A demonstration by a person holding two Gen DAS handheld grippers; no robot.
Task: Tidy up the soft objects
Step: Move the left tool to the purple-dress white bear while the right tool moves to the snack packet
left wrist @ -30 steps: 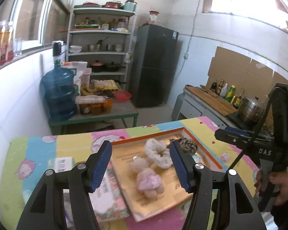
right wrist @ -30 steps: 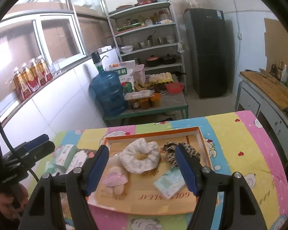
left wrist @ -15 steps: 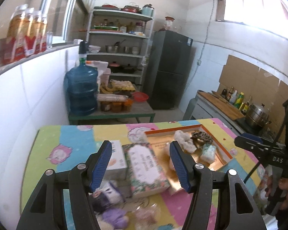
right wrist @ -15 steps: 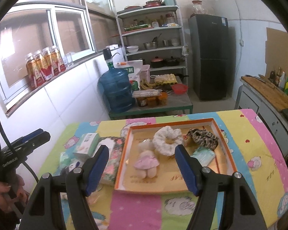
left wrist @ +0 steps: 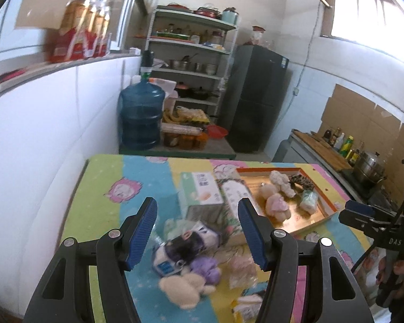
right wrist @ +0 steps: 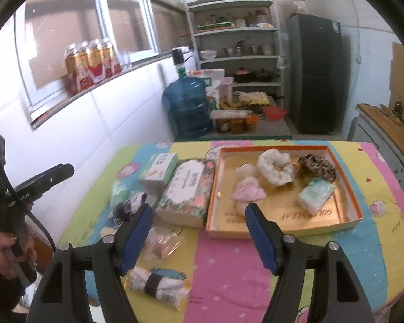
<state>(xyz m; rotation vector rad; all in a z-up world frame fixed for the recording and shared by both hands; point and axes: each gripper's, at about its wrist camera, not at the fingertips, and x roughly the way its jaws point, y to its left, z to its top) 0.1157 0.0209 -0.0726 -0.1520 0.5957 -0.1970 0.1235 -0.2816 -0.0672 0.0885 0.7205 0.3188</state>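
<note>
Left tongs (left wrist: 198, 232): jaws apart, nothing between, above loose soft toys (left wrist: 187, 245) at desk's (right wrist: 229, 274) near-left. Right tongs (right wrist: 199, 238): jaws apart, empty, in front of orange-rimmed tray (right wrist: 348, 196). Tray holds white scrunchie (right wrist: 276, 168), leopard scrunchie (right wrist: 317, 167), pink plush (right wrist: 247, 191), tissue pkt (right wrist: 315, 195). 2 tissue boxes (right wrist: 187, 191) just left of tray.

Orange-rimmed tray (right wrist: 347, 185) holds a leopard-print scrunchie (right wrist: 317, 167); floral box (right wrist: 187, 188) lies on a rainbow-striped cloth (right wrist: 363, 245).
</note>
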